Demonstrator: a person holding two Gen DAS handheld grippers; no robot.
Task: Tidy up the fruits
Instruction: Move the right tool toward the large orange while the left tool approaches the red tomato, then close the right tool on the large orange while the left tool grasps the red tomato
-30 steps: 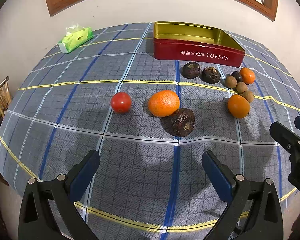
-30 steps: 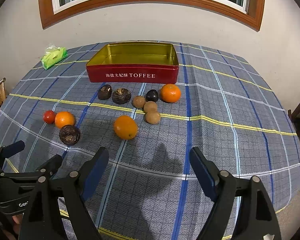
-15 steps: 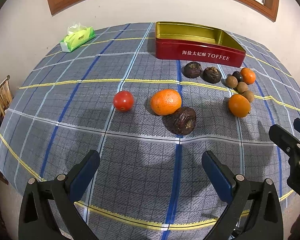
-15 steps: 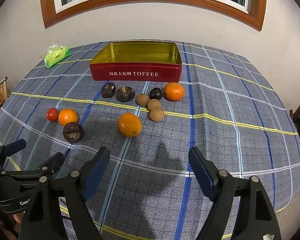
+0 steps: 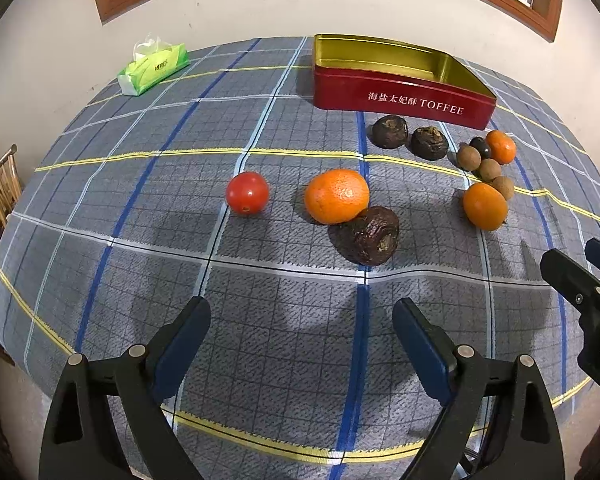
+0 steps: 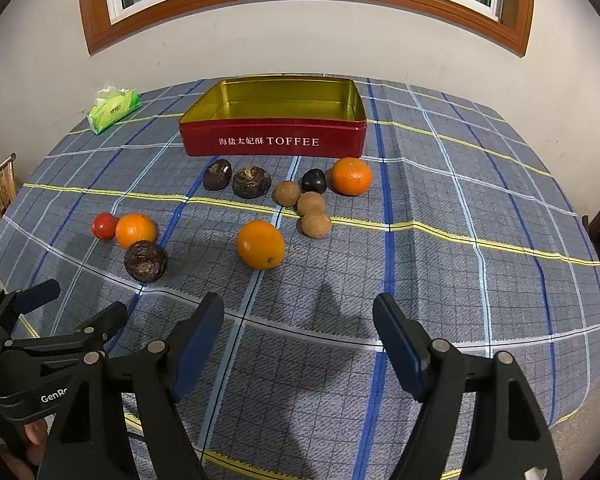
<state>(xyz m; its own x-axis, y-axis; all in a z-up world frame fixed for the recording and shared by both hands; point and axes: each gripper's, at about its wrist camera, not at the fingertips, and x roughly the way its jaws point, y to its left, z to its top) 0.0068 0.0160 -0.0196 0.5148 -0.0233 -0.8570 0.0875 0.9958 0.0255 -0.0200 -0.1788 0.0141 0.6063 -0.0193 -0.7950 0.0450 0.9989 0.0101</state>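
Fruits lie loose on the checked tablecloth in front of an empty red toffee tin (image 5: 404,88) (image 6: 274,128). In the left wrist view a red tomato (image 5: 247,193), an orange (image 5: 336,196) and a dark wrinkled fruit (image 5: 370,236) lie ahead of my open, empty left gripper (image 5: 302,332). In the right wrist view an orange (image 6: 260,244), three brown longans (image 6: 311,208), a small dark fruit (image 6: 314,181), a tangerine (image 6: 351,176) and two dark wrinkled fruits (image 6: 238,178) lie ahead of my open, empty right gripper (image 6: 299,332).
A green tissue pack (image 5: 153,66) (image 6: 114,108) lies at the far left of the table. A wooden chair (image 5: 0,188) stands off the table's left edge. A wall with a window rises behind the tin.
Both grippers have moved slightly forward toward the fruits and stayed open. No fruit has moved.
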